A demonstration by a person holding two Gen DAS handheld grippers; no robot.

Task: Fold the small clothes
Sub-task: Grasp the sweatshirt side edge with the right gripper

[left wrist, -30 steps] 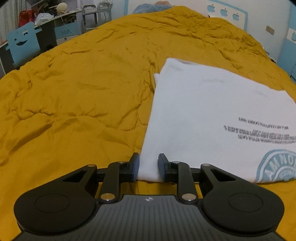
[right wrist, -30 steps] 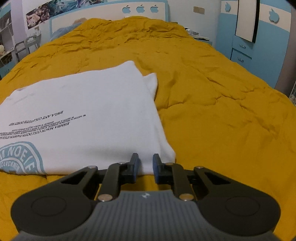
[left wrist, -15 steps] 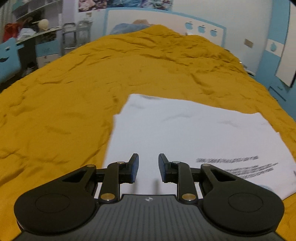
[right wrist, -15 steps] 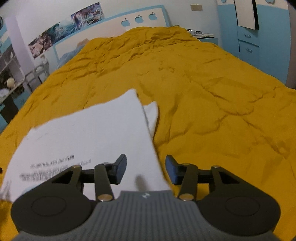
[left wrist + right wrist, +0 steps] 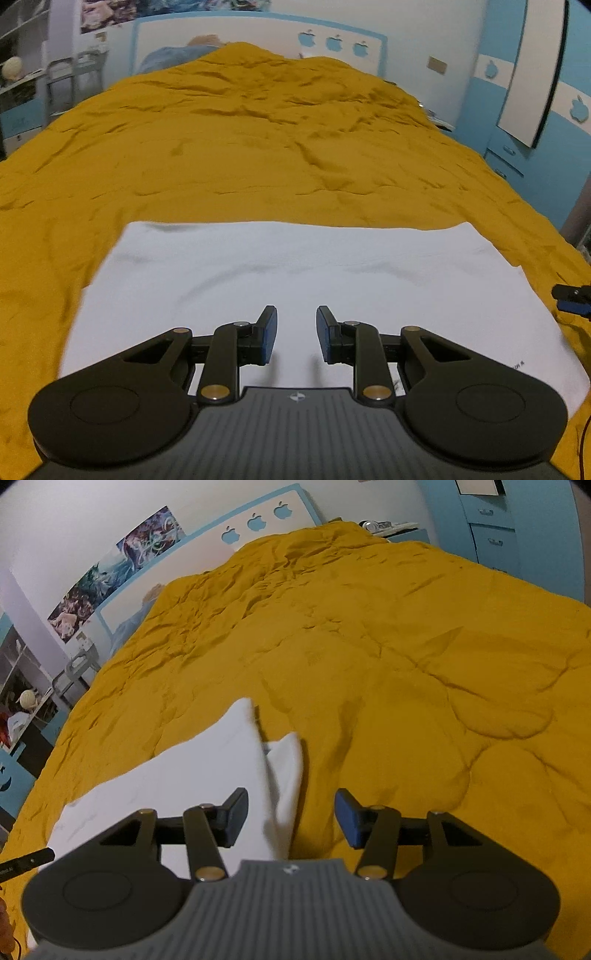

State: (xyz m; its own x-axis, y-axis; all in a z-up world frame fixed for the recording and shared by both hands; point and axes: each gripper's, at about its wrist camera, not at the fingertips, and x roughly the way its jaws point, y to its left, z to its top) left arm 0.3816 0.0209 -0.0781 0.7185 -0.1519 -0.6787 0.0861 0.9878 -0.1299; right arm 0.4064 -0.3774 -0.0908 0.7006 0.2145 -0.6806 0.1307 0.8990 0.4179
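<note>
Left gripper (image 5: 296,334): its 2 fingers (image 5: 266,334) stand a narrow gap apart with nothing between them; released, hanging above the near half of the shirt. Whether the tips brush the cloth, I cannot tell.
Right gripper (image 5: 291,818): its 2 fingers (image 5: 233,814) stand well apart and are opening; the right-hand edge of the shirt runs through the gap, but the pads do not press on it; released.
Right gripper, from the left wrist view: only a dark tip with a blue pad (image 5: 572,299) shows at the right edge of the picture, beside the shirt's right side.
Shirt (image 5: 295,273): white, folded into a broad flat rectangle, lying on the bedspread at the near end of the bed.
Shirt surface: smooth, with a few faint creases across the middle; a scrap of small dark print shows near its right corner.
Shirt edge (image 5: 284,775): in the right wrist view, a small white flap sticks out beyond the right fold, blurred.
Bedspread (image 5: 258,147): mustard yellow, wrinkled, covering the whole bed.
Headboard (image 5: 258,33): white with a blue border and 3 blue apple shapes.
</note>
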